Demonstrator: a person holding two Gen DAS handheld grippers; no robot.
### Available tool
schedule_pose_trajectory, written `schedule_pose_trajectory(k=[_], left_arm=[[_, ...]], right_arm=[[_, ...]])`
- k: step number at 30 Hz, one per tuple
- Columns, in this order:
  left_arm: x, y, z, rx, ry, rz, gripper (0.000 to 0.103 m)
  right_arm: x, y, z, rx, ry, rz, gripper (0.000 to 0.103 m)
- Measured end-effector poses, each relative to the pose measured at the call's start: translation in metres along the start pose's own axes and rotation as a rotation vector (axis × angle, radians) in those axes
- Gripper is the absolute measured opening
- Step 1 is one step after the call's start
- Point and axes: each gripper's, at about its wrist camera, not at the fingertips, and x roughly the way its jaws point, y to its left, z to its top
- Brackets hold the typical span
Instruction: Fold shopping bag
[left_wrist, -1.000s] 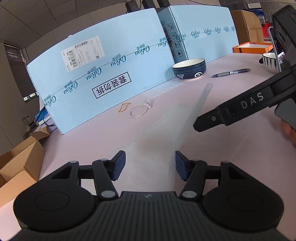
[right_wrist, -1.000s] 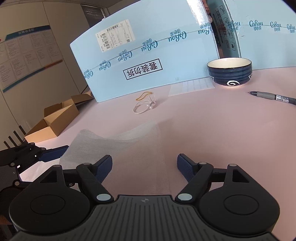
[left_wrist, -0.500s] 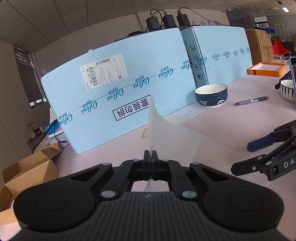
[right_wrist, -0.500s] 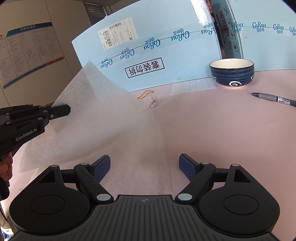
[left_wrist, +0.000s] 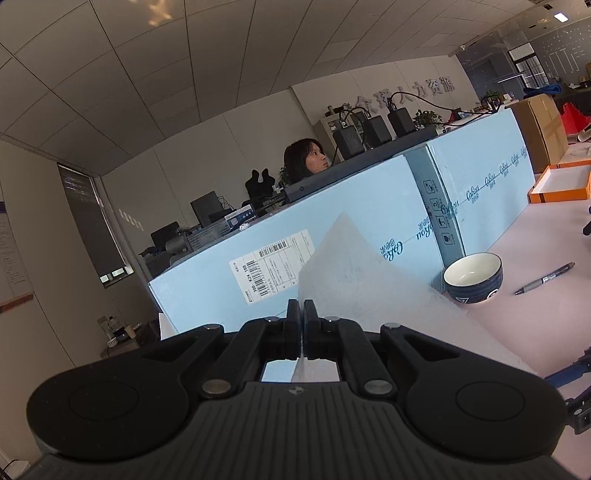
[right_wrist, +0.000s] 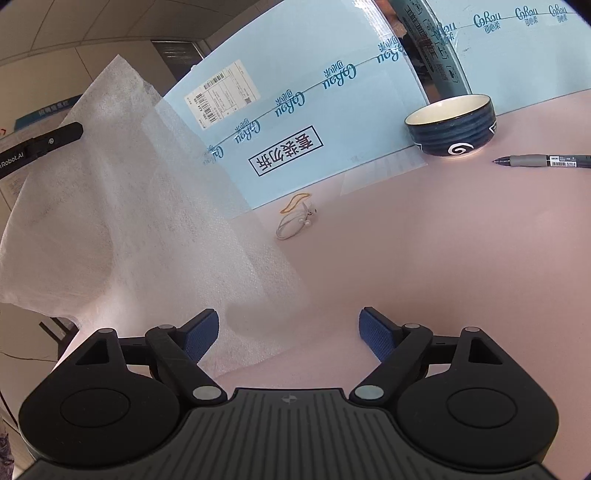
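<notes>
White, thin and floppy, the shopping bag (right_wrist: 122, 206) hangs from the left claw (left_wrist: 303, 328), which is clamped on one edge, its far end trailing on the pink counter (right_wrist: 443, 258). It looks light and limp. The right claw (right_wrist: 289, 334), jaws spread and still widening around nothing, should probably pinch the low near edge.

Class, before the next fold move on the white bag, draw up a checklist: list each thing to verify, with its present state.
1. Left gripper shut on thin white non-woven shopping bag: ok.
2. Bag's corner lifted off pale pink table: ok.
3. Right gripper open, holding nothing: ok.
4. Bag's lower edge lies by the right gripper: ok.
5. Dark blue ceramic bowl and grey pen apart from bag: ok.
6. Bag's handles tucked flat: cannot tell.
</notes>
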Motion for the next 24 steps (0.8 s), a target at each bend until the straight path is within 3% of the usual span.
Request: schedule_pose_trajectory(k=[5,13,17,19,22,24], left_arm=[[-0.005,0.000,0.043,-0.049,-0.065,-0.058,0.002],[-0.047,-0.008,0.104,-0.199,-0.221,-0.305,0.002],[-0.050,0.006,0.124,-0.356,-0.206,-0.382,0.002],[-0.044,0.019,0.125,-0.490,-0.184,-0.432,0.002],[-0.030,0.037,0.117,-0.645,-0.123,-0.491,0.002],[-0.014,0.053,0.098,-0.753,-0.059,-0.480,0.002]], right_arm=[[-0.009,-0.001,-0.004,0.086,-0.034,0.027,0.083],[-0.016,0.014,-0.014,0.153,-0.092,0.194,0.083],[-0.019,0.020,-0.013,0.157,-0.114,0.217,0.083],[-0.025,0.021,-0.012,0.161,-0.137,0.226,0.083],[-0.034,0.016,-0.012,0.192,-0.152,0.219,0.083],[-0.041,0.008,-0.012,0.224,-0.169,0.213,0.083]])
